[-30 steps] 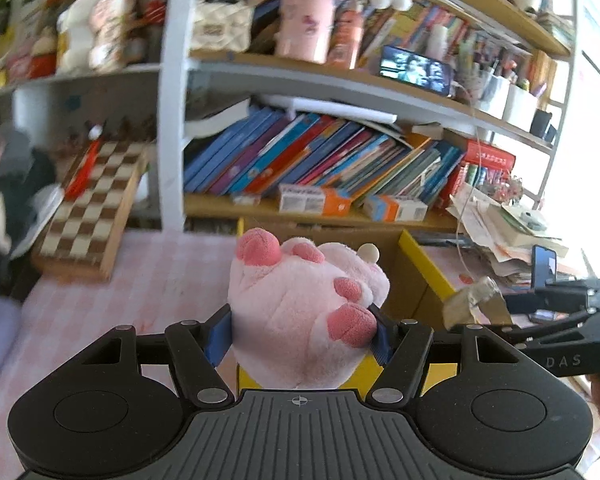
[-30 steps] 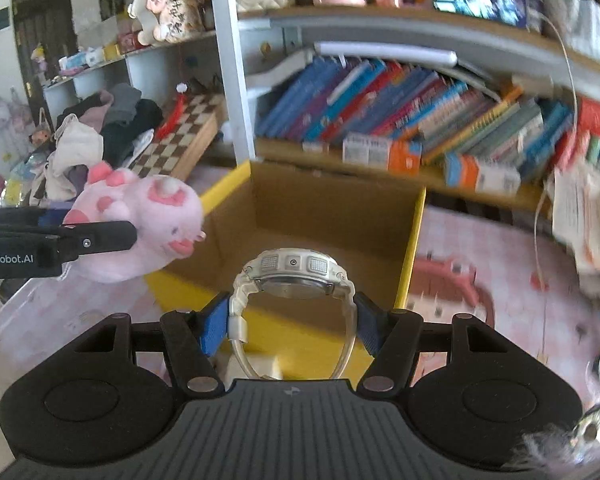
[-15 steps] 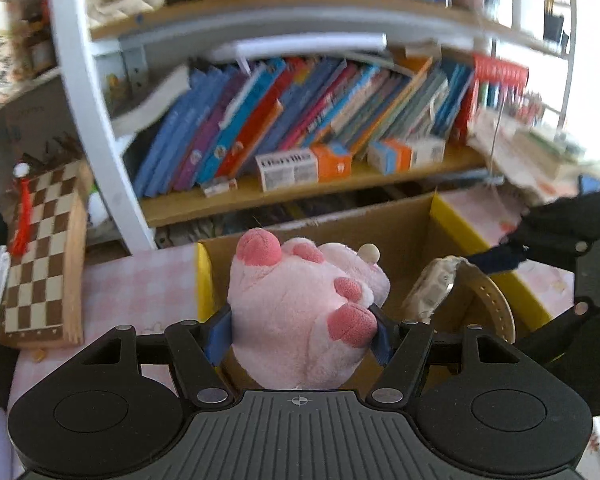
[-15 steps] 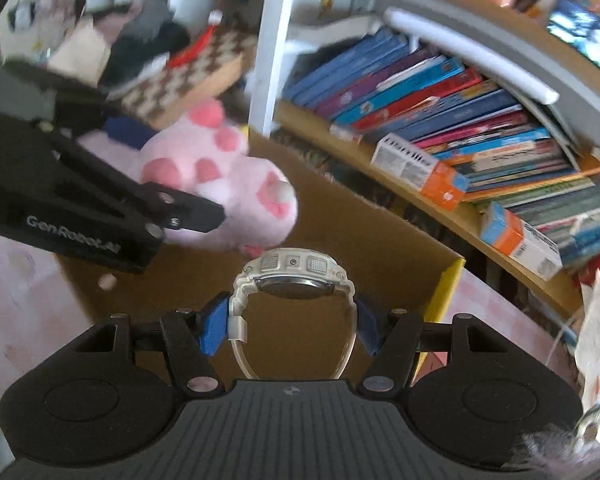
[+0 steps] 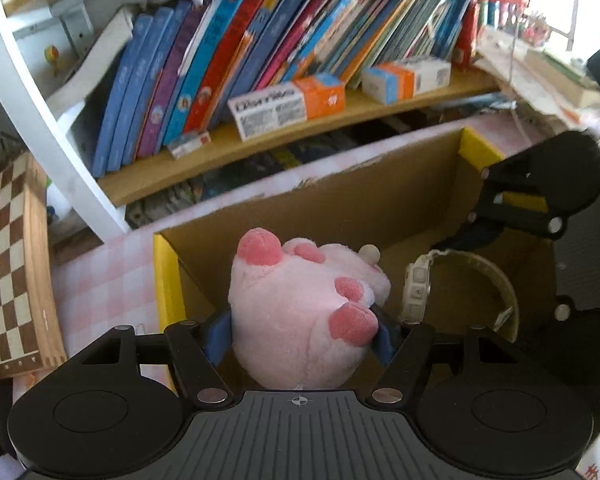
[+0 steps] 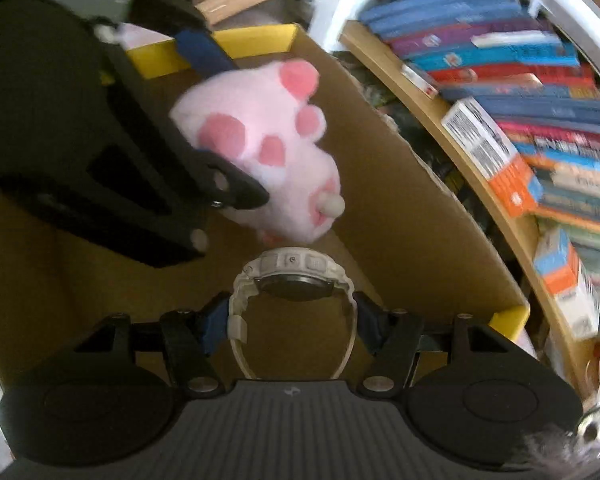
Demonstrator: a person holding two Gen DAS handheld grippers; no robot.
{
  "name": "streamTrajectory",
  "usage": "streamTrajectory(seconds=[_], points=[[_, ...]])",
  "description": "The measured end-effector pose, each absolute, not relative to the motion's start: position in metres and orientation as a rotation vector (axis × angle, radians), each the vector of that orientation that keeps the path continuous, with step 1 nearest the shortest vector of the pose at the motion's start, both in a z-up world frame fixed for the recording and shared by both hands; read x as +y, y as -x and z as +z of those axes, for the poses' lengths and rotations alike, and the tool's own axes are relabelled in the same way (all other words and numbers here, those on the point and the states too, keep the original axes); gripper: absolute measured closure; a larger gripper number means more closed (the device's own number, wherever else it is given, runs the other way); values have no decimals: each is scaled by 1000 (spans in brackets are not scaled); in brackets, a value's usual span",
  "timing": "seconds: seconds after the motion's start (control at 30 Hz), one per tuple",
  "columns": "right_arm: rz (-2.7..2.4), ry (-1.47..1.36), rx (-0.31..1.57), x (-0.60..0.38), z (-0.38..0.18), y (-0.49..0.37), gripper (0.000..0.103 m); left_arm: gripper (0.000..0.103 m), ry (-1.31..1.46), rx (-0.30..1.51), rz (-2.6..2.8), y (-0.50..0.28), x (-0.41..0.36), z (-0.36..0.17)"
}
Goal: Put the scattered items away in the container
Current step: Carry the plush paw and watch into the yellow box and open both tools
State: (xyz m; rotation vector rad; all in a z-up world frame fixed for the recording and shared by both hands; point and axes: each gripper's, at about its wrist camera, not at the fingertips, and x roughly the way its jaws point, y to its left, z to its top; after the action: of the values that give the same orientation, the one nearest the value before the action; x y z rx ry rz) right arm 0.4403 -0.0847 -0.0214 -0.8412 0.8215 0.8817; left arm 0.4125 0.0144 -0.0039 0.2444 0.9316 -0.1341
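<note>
— What is gripped by the left tongs (image 5: 300, 336)?

— A soft pink plush toy with darker pink paw pads (image 5: 300, 312) is pinched between the blue-padded fingers (image 5: 216, 336), low in the centre of the left wrist view. It is held over the open brown cardboard box with yellow flap edges (image 5: 380, 204), whose inner wall fills the middle of that frame.

— And the right tongs (image 6: 292, 320)?

— A white plastic wristwatch with a dark case back (image 6: 296, 280) is clamped by its strap between the two fingers, in the lower centre of the right wrist view. Brown cardboard of the box (image 6: 400, 216) is seen behind and beneath it, so the watch is held inside the box opening.

— How are the two items placed to each other?

— In the left wrist view the watch (image 5: 418, 292) is seen just right of the plush toy, close beside it; whether they touch cannot be told. In the right wrist view the plush toy (image 6: 268, 152) is seen above the watch, with the left tongs (image 6: 228, 188) in the upper left.

— What is found around the box?

— A wooden shelf of leaning colourful books (image 5: 260, 52) is seen across the top of the left wrist view, a brown-and-white chessboard (image 5: 12, 264) at the left edge, and a pink checked tabletop (image 5: 104, 276) between chessboard and box.
</note>
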Motion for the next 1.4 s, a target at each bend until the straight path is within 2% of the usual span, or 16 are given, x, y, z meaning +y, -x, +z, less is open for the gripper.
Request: streamTrajectory(seconds=[0.53,0.63,0.77,1.17,1.4], points=[[877,928,855,-74,-35,-440,41,31,-372,957,-154,-403,0,-16],[876,914,850,-75,-34,-441,40,26,-366,944,-151,-402,1,-15],[881,867,830,-82,-23,-436,27,16,-372,906,-138,-396,1,-8],[884,738,759,-101,15,-418,26,15,-283,741,-144,-357,4,38],[889,680,644,-115,57,-378,26,15,-274,634,-164,-312,-2,64]])
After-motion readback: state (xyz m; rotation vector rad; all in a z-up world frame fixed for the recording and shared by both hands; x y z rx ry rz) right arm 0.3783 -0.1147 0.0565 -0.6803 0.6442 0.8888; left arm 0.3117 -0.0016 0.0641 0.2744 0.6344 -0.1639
